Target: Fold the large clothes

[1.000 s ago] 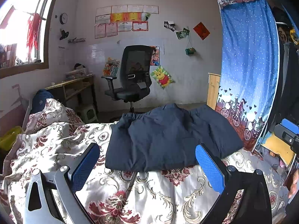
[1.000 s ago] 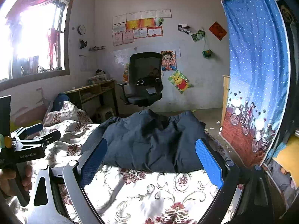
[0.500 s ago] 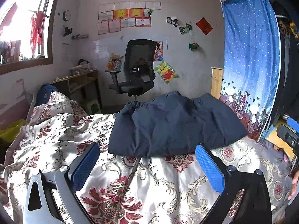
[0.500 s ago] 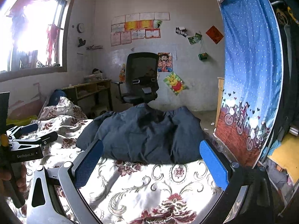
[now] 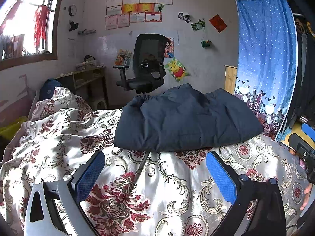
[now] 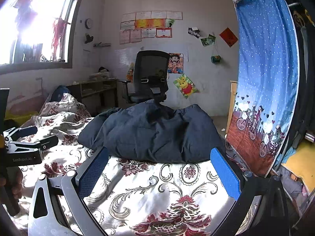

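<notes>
A dark navy padded garment lies folded in a thick bundle on the floral bedspread; it also shows in the right wrist view. My left gripper is open and empty, a short way in front of the garment's near edge. My right gripper is open and empty, also just short of the garment's near edge. The left gripper shows at the left edge of the right wrist view, held in a hand.
A black office chair stands beyond the bed by the wall. A blue dotted curtain hangs at the right of the bed. A wooden shelf desk and a pillow under the bedspread sit at the left.
Both grippers have drawn back from the garment toward the near side of the bed, so more bedspread shows before it. The garment has not moved.
</notes>
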### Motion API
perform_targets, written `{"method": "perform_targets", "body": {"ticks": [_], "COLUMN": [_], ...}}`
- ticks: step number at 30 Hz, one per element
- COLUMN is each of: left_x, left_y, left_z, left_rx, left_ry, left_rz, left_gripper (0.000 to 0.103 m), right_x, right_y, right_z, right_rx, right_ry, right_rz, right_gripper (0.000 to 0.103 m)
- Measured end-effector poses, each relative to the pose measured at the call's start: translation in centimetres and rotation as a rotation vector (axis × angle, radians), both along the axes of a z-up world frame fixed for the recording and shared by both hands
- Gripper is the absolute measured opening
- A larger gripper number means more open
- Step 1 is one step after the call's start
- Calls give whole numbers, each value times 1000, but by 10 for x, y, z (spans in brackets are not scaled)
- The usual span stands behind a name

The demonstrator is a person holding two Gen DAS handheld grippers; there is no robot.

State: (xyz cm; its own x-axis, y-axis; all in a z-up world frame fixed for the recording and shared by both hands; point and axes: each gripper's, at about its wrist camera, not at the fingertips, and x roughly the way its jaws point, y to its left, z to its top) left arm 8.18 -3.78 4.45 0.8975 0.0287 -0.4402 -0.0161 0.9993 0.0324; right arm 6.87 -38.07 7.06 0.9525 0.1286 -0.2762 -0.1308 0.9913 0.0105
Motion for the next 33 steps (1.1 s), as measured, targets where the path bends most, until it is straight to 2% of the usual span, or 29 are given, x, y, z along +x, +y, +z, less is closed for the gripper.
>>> {"method": "perform_targets", "body": {"ticks": [16,33], "left_x": [1,-1], "left_y": [-1,0], "left_z": [-17,-18], "left_rx": [33,32], "left_ry": [23,20], "left_rz": [8,12], "left_gripper": [103,103], "right_x": [14,14], "right_y": [-1,-1], "right_z": [-20,-26], "right_rx": [-3,9], "right_ry": [40,55], "right_rz": [-9,-4], "right_gripper": [102,102]}}
